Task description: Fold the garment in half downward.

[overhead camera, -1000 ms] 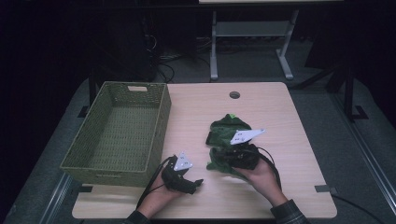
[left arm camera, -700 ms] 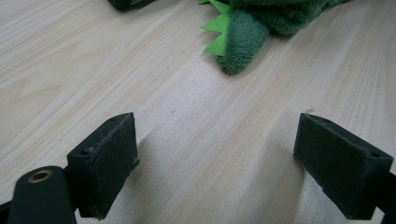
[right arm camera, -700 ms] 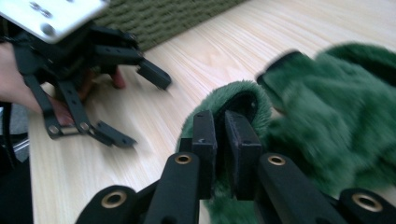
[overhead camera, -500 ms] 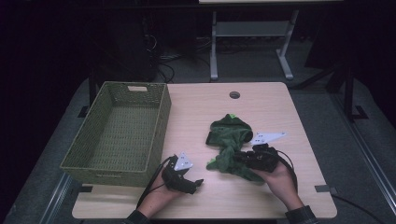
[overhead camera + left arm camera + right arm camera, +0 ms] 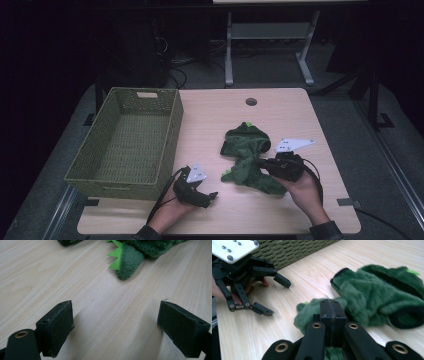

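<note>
No words, numbers or signs can be read anywhere. The small tan tag on the basket (image 5: 146,95) looks blank from here, and the grey plates on the grippers show just little screws.

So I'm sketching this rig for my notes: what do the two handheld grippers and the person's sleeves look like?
Both are black linkage frames with brass-coloured pivot pins. The left gripper has blocky dark padded fingers, and a pale grey three-cornered plate dotted with small screws on top. The right gripper carries the same kind of plate. A black cable trails from each. At the wrists, dark cuffs show, the right one apparently checked.
</note>
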Available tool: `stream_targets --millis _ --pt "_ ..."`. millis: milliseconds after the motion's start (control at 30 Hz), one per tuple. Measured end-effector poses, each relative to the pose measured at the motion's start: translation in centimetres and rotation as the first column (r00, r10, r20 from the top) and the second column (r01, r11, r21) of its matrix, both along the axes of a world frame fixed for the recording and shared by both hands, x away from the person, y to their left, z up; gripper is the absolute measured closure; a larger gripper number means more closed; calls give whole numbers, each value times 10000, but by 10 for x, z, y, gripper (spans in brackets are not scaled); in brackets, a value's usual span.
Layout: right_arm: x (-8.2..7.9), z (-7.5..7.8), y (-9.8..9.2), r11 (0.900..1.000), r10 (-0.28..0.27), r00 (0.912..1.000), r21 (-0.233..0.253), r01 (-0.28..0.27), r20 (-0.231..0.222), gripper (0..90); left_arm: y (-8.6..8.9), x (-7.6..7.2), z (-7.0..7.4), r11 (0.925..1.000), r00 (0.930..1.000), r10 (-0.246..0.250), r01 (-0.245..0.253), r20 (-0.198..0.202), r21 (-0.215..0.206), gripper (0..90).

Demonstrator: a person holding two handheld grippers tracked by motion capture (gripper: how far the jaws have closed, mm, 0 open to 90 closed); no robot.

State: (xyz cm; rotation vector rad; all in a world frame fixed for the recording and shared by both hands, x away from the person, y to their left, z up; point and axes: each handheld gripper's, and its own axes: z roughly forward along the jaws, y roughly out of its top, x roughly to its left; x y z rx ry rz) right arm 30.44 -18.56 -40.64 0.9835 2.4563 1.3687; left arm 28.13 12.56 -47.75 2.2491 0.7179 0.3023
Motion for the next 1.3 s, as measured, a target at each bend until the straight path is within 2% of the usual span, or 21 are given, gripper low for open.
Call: stream_targets --millis 100,233,333,467,567,633,800,900,1033,1133,1300 --pt "6 -6 8 9995 112 9999 -295 -115 -82 900 0 0 0 10000 10000 -21 21 27 30 127" --pt "11 -20 11 9962 -8 9986 -868 -38 -529 900 0 0 0 10000 10000 -39 39 12 55 127" --pt "16 -32 13 9881 -140 9955 -1539 -6 -935 900 0 0 0 10000 10000 -43 42 33 62 127" --pt "21 -46 12 9840 -163 9905 -1777 -83 -1364 900 0 0 0 10000 10000 -27 27 -7 38 127" --pt "21 -49 12 9842 -195 9895 -1768 -62 -1432 899 0 0 0 10000 10000 -29 29 -5 39 127" --pt "20 -47 11 9858 -225 9912 -1681 2 -1303 879 0 0 0 10000 10000 -27 27 -5 37 127" --pt "12 -31 -9 9935 -442 9967 -1075 367 -681 832 0 0 0 10000 10000 -25 25 -10 34 127" --pt "7 -28 -23 9926 -680 9964 -1037 625 -506 790 0 0 0 10000 10000 -10 10 -40 8 127" --pt "0 -28 -45 9926 -767 9957 -986 713 -517 747 0 0 0 10000 10000 -1 1 -29 4 126" --pt "-9 -31 -60 9945 -849 9942 -667 805 -660 731 0 0 0 10000 10000 22 -22 -24 -15 125" --pt "-25 -37 -77 9928 -867 9938 -891 804 -700 703 -1 0 0 10000 10000 75 -75 -21 4 125"
